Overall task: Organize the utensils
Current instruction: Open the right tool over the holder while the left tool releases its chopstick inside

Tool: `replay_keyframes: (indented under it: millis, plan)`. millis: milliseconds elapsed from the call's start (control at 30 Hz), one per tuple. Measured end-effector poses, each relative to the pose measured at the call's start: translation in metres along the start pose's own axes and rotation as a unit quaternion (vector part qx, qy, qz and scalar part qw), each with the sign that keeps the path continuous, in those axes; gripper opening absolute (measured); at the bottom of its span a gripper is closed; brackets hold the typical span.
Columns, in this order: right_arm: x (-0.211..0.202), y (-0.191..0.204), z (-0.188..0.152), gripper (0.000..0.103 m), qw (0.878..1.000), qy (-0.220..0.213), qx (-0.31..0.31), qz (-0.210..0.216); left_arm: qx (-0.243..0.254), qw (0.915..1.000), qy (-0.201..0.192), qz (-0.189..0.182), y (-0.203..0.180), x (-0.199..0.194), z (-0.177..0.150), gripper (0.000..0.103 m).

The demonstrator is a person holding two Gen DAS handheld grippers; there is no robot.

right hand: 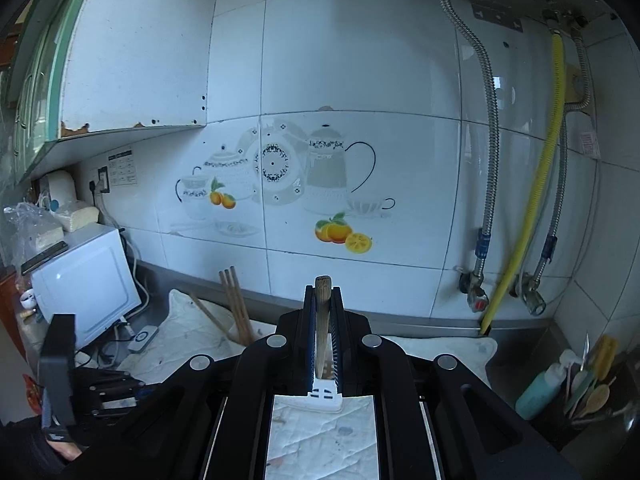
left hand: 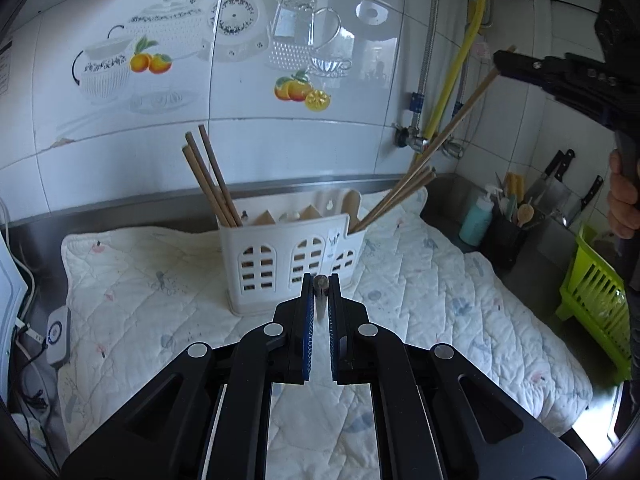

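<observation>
A white plastic utensil caddy (left hand: pixel 294 260) stands on a quilted mat (left hand: pixel 440 320). Three brown chopsticks (left hand: pixel 210 180) lean in its left compartment, several more (left hand: pixel 400 196) lean in its right one, and wooden utensils fill the middle. My left gripper (left hand: pixel 321 285) is shut on a small dark-tipped utensil (left hand: pixel 321 283), just in front of the caddy. My right gripper (right hand: pixel 323 292) is shut on a wooden chopstick (right hand: pixel 322 328) above the caddy (right hand: pixel 326 394). In the left wrist view it (left hand: pixel 500 65) holds that long chopstick (left hand: pixel 460 118) slanting down into the right compartment.
A tiled wall stands behind. A green dish rack (left hand: pixel 592 292), a teal bottle (left hand: pixel 476 218), a dark utensil pot (left hand: pixel 506 236) and knives (left hand: pixel 560 184) sit at the right. A white microwave (right hand: pixel 86 280) and cables sit at the left. Pipes and a yellow hose (right hand: pixel 536 200) run down the wall.
</observation>
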State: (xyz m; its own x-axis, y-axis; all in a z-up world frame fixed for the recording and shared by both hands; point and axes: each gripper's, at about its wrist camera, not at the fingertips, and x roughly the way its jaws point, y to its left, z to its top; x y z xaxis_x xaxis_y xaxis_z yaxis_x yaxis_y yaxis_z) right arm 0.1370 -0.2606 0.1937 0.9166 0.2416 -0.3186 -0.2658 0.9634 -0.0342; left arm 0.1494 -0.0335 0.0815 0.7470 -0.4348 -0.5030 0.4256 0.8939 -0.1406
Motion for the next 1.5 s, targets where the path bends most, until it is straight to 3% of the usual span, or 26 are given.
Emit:
replay_keyframes:
  millis: [200,400,567,800,900,967,1200,1500]
  plan:
    - [0.041,-0.001,0.003,0.007,1.0,0.016,0.0,-0.006,0.012,0.9997,-0.023,-0.001,0.001,-0.011,0.024,0.005]
    - [0.093,-0.008,-0.009,0.007,0.997,0.066,0.026,0.006,0.029,0.9983,-0.049,0.007,-0.002,-0.024,0.05,0.005]
    - [0.11,-0.015,-0.022,0.009,0.996,0.08,0.044,0.008,0.04,0.9959,-0.08,0.009,-0.006,-0.037,0.076,0.005]
    - [0.086,-0.014,-0.027,0.025,0.998,0.059,0.02,0.001,0.062,0.9873,-0.143,0.034,-0.013,-0.052,0.128,0.005]
    - [0.071,-0.01,-0.029,0.037,0.999,0.05,0.006,-0.001,0.063,0.9832,-0.165,0.045,-0.013,-0.05,0.149,0.005]
    - [0.061,-0.007,-0.033,0.038,0.999,0.044,-0.001,0.002,0.06,0.9812,-0.175,0.055,-0.011,-0.043,0.159,0.005]
    - [0.035,-0.003,-0.055,0.046,0.999,0.034,-0.004,0.018,0.044,0.9801,-0.179,0.074,0.001,-0.012,0.174,0.005]
    - [0.026,-0.001,-0.087,0.052,0.998,0.042,0.015,0.031,0.011,0.9858,-0.145,0.085,0.025,0.039,0.156,0.005]
